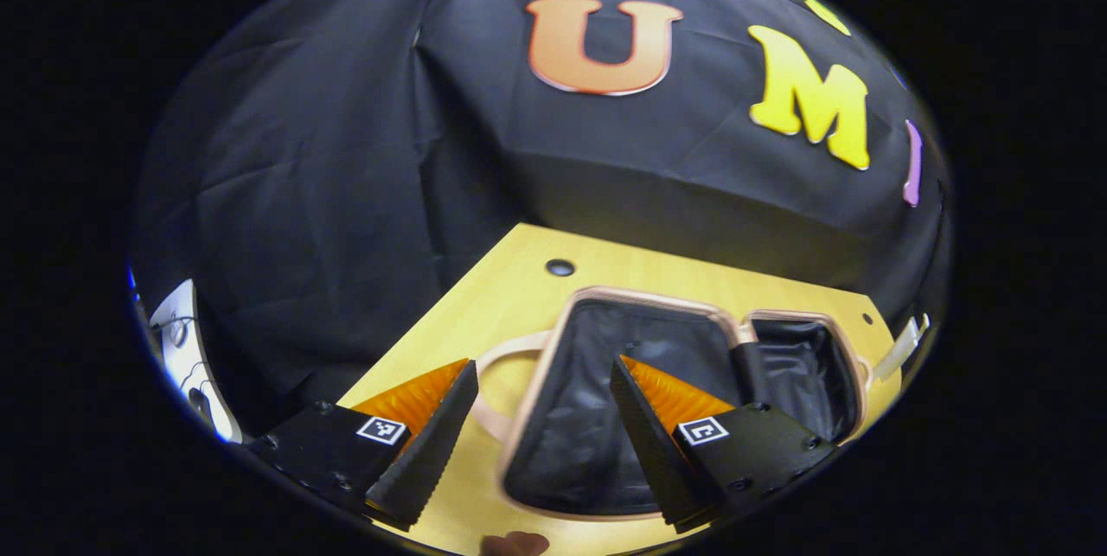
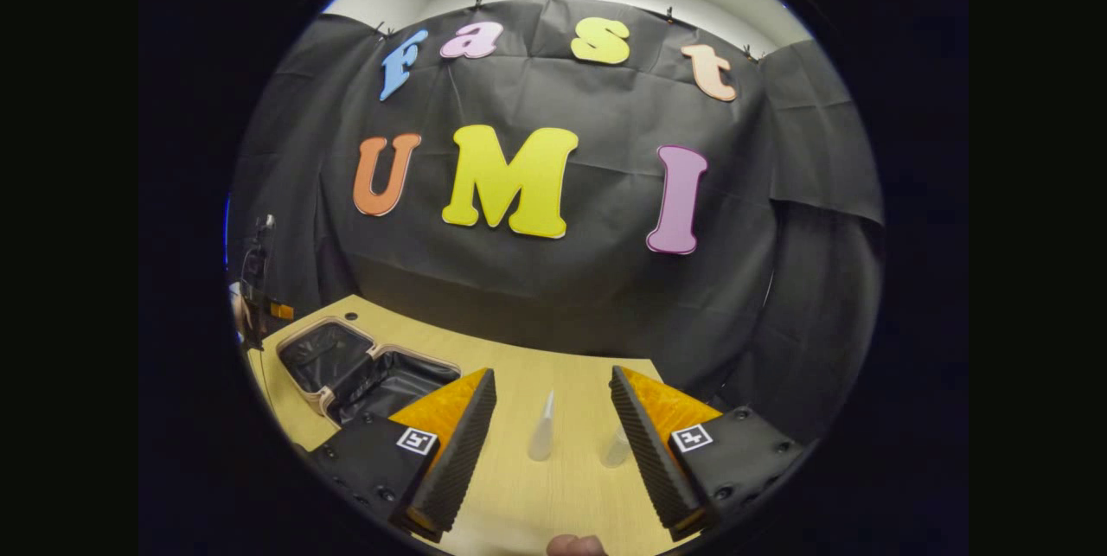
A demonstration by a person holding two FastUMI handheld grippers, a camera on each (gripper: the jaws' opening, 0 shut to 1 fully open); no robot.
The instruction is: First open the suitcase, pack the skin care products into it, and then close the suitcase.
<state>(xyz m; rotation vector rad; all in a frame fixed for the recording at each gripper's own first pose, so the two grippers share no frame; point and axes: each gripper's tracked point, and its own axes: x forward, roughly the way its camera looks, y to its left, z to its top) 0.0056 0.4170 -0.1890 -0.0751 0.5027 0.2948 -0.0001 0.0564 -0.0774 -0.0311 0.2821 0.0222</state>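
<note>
Left gripper (image 1: 543, 422): fingers spread wide apart, holding nothing, hanging above the near edge of the open suitcase.
Right gripper (image 2: 553, 439): fingers wide apart, empty, above the wooden surface (image 2: 519, 366).
Tall tube (image 2: 542, 428): pale and tapered, standing upright on the surface, seen in the gap between the right fingers, nearer the left one.
Small bottle (image 2: 617, 448): clear, standing just beside the right finger, near the tube but apart from it.
Suitcase (image 1: 597, 426): open flat on the surface, two halves side by side, pinkish rim, dark lining; both halves look empty. In the right gripper view it lies at far left, well apart from the tube and bottle.
Handle loop (image 1: 497, 383): pale, lying on the surface against the suitcase's side.
Hole in surface (image 1: 559, 267): small, dark, beyond the suitcase.
</note>
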